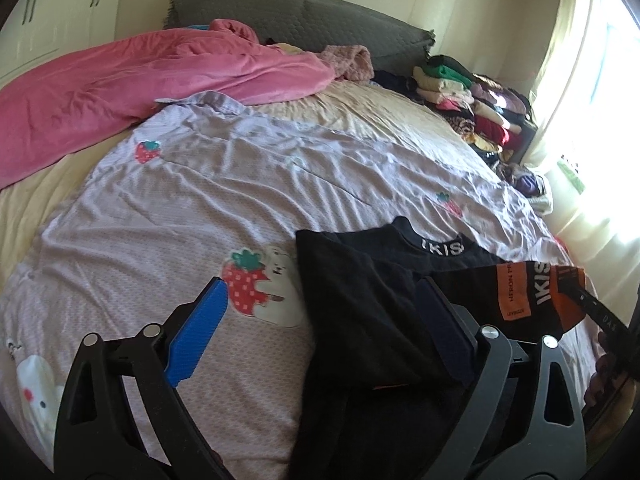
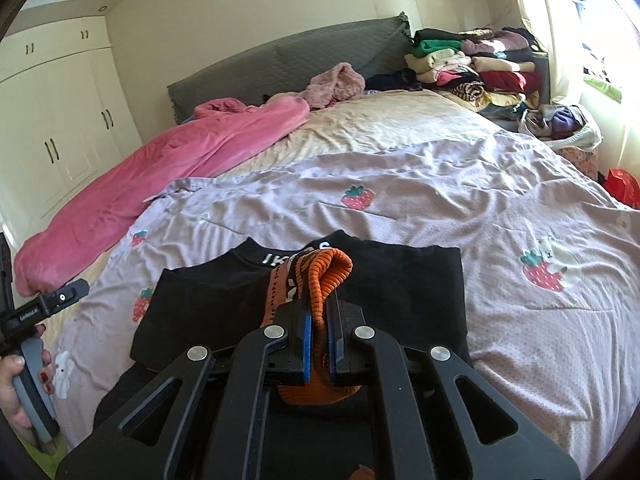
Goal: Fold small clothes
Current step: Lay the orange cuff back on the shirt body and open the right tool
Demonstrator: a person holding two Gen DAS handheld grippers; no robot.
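Observation:
A small black top with an orange cuff lies on the lilac strawberry-print cover. My left gripper is open above the top's left edge, its blue pads wide apart and one finger over the black cloth. In the right wrist view the same black top lies flat, collar away from me. My right gripper is shut on the orange ribbed cuff, holding it bunched above the middle of the top.
A pink quilt lies along the bed's far left. Stacks of folded clothes sit at the head of the bed by the window. A grey headboard and white wardrobes stand behind. A red bag is at the right.

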